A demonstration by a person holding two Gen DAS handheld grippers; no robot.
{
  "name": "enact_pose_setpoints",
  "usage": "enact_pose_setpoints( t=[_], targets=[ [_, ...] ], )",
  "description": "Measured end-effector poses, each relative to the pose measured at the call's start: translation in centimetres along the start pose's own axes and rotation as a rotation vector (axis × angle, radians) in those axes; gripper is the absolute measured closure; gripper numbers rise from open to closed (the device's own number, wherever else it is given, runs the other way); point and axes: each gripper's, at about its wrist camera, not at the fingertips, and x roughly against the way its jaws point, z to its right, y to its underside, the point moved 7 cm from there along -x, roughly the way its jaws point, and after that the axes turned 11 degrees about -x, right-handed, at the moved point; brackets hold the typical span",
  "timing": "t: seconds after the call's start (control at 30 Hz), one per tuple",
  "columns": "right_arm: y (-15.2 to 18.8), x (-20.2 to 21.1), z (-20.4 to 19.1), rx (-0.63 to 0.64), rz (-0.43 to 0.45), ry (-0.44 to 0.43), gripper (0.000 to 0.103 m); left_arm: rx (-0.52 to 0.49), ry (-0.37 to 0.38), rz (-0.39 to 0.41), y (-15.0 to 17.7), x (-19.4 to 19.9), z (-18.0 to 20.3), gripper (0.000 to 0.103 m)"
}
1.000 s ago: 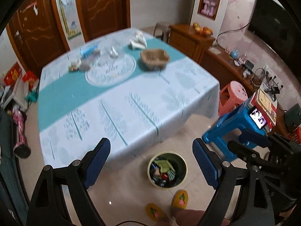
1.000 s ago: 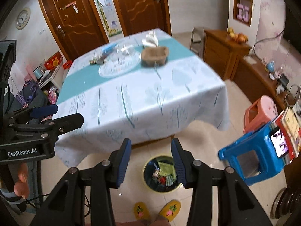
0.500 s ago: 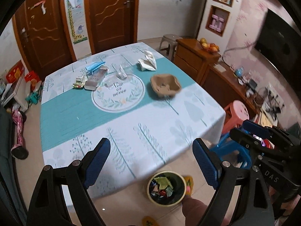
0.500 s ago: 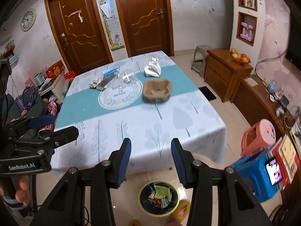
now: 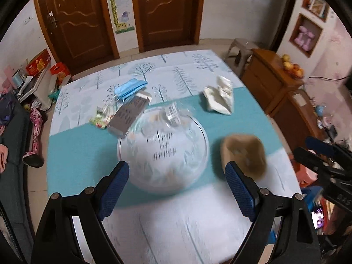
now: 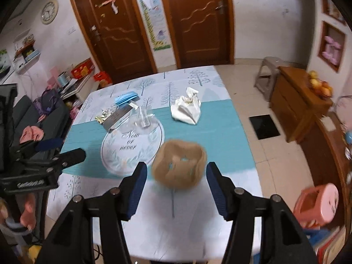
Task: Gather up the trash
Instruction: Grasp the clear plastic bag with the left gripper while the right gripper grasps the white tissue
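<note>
Now the brown moulded-pulp cup tray (image 6: 179, 165) near the bench's (image 6: 198, 226) right edge is being approached; the right hand-held gripper (image 6: 176, 189), jaws opening and empty, must be lowered around it, while the left hand-held gripper (image 5: 176, 189) is held open.

Soft, even indoor light fills the room, a little dim toward the walls, with no hard shadows on the desk (image 5: 198, 220). Both views are fisheye: the doors (image 6: 198, 22) bow outward and black vignette curves across the corners. Motion blur smears the round mat (image 5: 164, 151) and the brown paper tray (image 6: 179, 165); the trash beyond the mat reads sharper. A faint sheen shows on the doors.
</note>
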Motion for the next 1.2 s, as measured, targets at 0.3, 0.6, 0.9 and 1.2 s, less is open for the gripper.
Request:
enact_pose_setpoints(
  t=[0.3, 0.6, 0.9, 1.2],
  targets=[
    [-7.4, -11.5, 2.7, 0.049, -0.118, -0.052, 0.038, -0.074, -0.013, -0.179, -6.3, -12.5, -1.0, 0.015],
    [-9.2, -19.0, 1.9, 0.065, -0.185, -0.093, 0.028, -0.033, 0.002, -0.281, -7.3, -19.4, -2.6, 0.015],
    [-8.9, -22.2, 1.0, 0.117, -0.221, -0.104, 0.03, -0.008, 0.083, -0.33, -7.8, -22.6, -2.2, 0.025],
    [-8.3, -21.8, 1.6, 0.108, -0.24, -0.134, 0.056, 0.013, 0.102, -0.311, -7.9, -22.5, -1.4, 0.026]
  ],
)
